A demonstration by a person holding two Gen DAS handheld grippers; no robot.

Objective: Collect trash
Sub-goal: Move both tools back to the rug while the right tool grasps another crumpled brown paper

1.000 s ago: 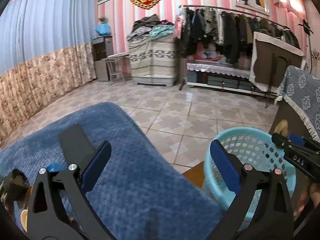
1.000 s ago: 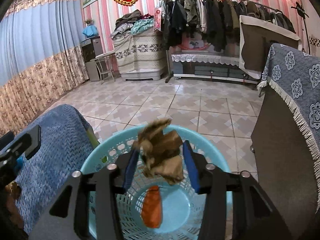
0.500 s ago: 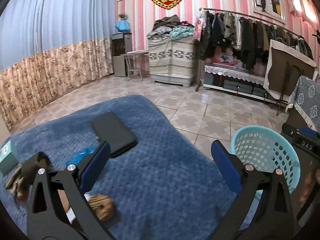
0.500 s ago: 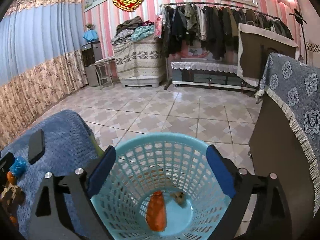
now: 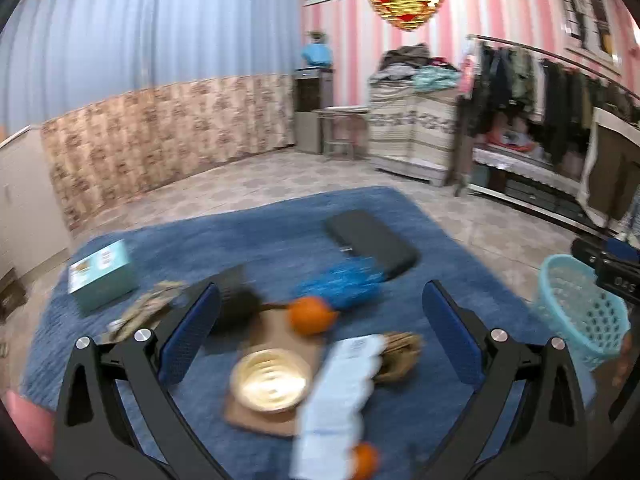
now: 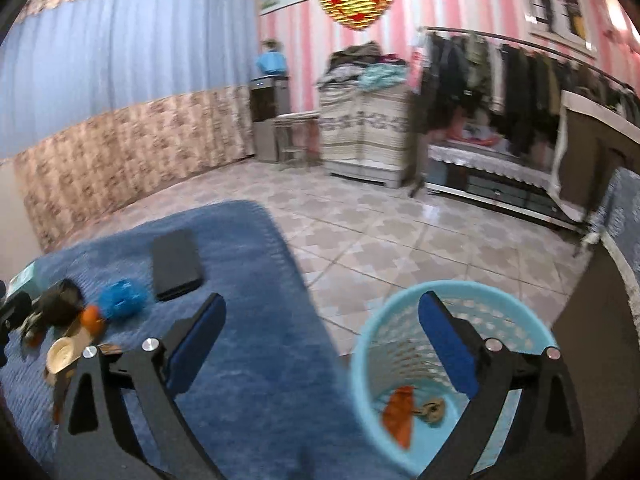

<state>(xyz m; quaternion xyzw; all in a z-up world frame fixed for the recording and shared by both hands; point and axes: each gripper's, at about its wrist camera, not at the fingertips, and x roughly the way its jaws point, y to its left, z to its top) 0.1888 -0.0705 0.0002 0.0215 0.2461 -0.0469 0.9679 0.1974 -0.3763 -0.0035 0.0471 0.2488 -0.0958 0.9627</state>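
Observation:
My left gripper (image 5: 320, 328) is open and empty above the blue blanket (image 5: 240, 248). Below it lie a brown crumpled wad (image 5: 400, 356), a blue crumpled wrapper (image 5: 340, 282), a white paper slip (image 5: 340, 396), an orange (image 5: 310, 314) and a gold bowl (image 5: 270, 380) on a cardboard piece. My right gripper (image 6: 320, 340) is open and empty, over the blanket edge beside the light-blue basket (image 6: 372, 344). The basket holds an orange wrapper (image 6: 398, 412) and a brown wad (image 6: 434, 410). The basket also shows in the left wrist view (image 5: 580, 312).
A black phone-like slab (image 5: 370, 240), a teal box (image 5: 102, 278) and a dark object (image 5: 236, 300) lie on the blanket. A second orange (image 5: 364, 460) sits at the near edge. Tiled floor (image 6: 400, 232) lies beyond; a dark cabinet (image 6: 600, 380) stands right of the basket.
My right gripper opened and dropped the brown wad into the basket, then swung left. My left gripper turned left over the blanket, bringing the trash items under it.

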